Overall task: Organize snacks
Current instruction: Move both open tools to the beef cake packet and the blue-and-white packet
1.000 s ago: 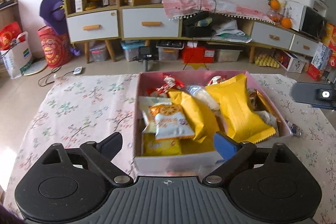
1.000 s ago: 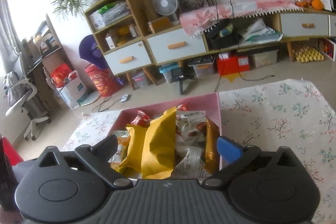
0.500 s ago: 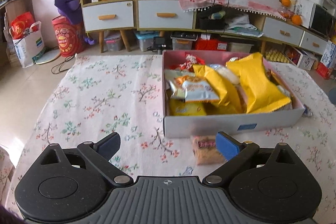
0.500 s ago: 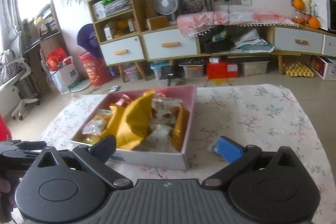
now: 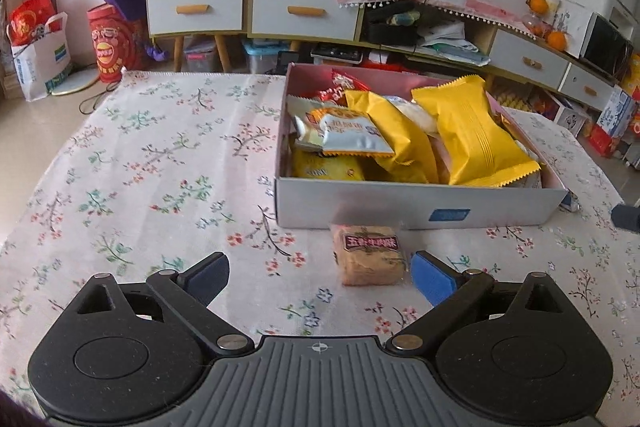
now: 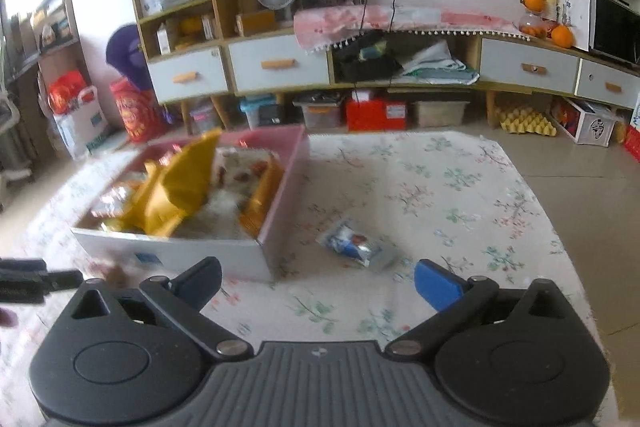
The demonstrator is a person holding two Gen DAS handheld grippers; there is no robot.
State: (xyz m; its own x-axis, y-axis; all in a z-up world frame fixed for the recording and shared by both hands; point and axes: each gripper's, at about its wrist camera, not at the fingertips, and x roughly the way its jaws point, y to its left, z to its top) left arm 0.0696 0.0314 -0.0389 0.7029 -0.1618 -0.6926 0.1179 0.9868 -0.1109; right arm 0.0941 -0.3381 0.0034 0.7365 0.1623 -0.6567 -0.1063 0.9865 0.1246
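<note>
Both grippers have drawn back from the box since a second ago, when they hung right over the snacks; more of the flowered cloth now shows in front of each.

The left gripper [image 5: 318, 277] hovers low over the tabletop [image 5: 160, 155], its blue-padded fingers [image 5: 430, 277] spread wide and holding nothing. Just past them lies a squarish biscuit pack [image 5: 368, 254] in clear wrap with a red label, flat on the cloth and close to the box's near wall; its right edge sits just beside the right finger, though I cannot tell if they touch.

The box [image 5: 416, 205] is shallow cardboard, grey-white outside with a small blue sticker, pink inside. It is heaped with crinkly packets: two big glossy yellow pouches [image 5: 472, 135] with crimped, saw-toothed ends, a silvery bag [image 5: 352, 135] printed in orange, a red wrapper [image 5: 340, 85] at the back.

The right gripper [image 6: 318, 281] is also released, fingers [image 6: 438, 285] well apart and empty. Its view is blurred. A small foil packet [image 6: 358, 245], silver with blue and red print, lies crumpled on the cloth beside the box's [image 6: 172, 255] pink right wall, apart from it and ahead of the fingers.
</note>
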